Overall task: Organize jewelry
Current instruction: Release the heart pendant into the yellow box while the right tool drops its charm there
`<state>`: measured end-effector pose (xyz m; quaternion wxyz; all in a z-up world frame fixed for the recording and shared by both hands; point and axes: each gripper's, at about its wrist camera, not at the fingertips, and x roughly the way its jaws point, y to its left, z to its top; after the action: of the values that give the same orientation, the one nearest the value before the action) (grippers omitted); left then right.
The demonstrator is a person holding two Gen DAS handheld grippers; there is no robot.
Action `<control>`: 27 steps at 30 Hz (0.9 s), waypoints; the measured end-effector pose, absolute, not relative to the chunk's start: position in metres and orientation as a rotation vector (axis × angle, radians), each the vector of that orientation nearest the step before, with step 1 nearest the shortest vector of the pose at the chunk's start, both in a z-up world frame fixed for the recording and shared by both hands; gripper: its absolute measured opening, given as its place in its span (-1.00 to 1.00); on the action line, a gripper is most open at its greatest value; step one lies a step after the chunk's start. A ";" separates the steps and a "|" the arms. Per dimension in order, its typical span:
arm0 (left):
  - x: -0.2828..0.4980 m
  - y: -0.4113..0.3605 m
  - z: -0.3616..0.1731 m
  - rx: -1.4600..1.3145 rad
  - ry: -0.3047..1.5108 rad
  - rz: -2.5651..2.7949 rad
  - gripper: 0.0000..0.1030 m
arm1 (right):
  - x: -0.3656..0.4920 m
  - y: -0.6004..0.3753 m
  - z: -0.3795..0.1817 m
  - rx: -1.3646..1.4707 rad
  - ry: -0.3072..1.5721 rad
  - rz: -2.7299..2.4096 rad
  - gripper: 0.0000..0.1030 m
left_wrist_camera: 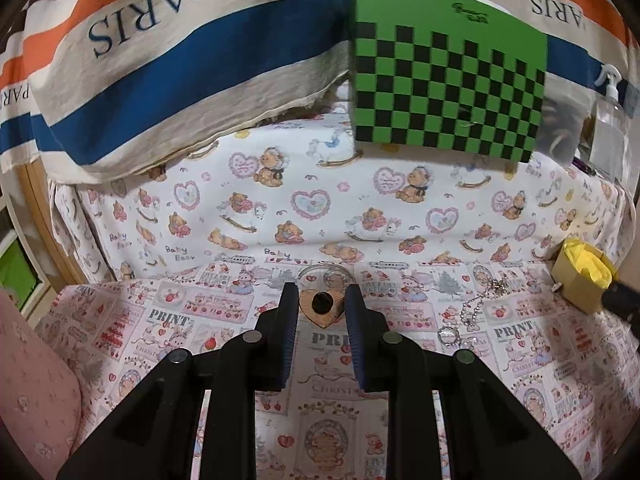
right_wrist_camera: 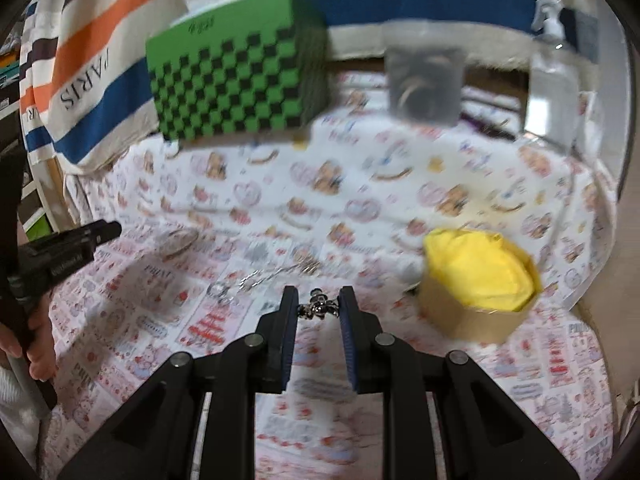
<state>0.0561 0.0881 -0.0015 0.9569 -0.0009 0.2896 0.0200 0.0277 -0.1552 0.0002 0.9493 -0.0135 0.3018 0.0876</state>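
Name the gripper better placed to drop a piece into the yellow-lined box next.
Right. The right gripper has a small beaded piece between its fingers, and the yellow-lined box sits close on its right. The left gripper is over the heart-shaped piece, farther away.

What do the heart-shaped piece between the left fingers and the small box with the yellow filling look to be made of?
Heart-shaped piece: likely metal with a coppery or rose-gold finish, judging by its fine ridged sheen; the dark round centre may be a stone or a hole, I cannot tell which. Small box: plain tan cardboard, matte, with thin folded walls. Its yellow filling looks like crumpled tissue paper or soft cloth.
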 end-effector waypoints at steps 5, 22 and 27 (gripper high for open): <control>0.038 0.076 0.012 0.019 0.528 0.001 -0.57 | 0.023 -0.183 0.015 0.038 0.592 0.149 -0.63; 0.016 -0.056 0.133 0.005 0.343 -0.236 -0.57 | 0.021 -0.271 0.044 0.234 0.415 0.011 -0.63; 0.034 -0.094 0.154 -0.054 0.335 -0.332 -0.57 | 0.023 -0.285 0.042 0.239 0.399 -0.032 -0.63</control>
<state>0.0340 -0.0941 0.1537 0.9719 -0.0267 0.1661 -0.1646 0.0235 -0.2851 0.0423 0.9730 0.1184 0.1977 -0.0158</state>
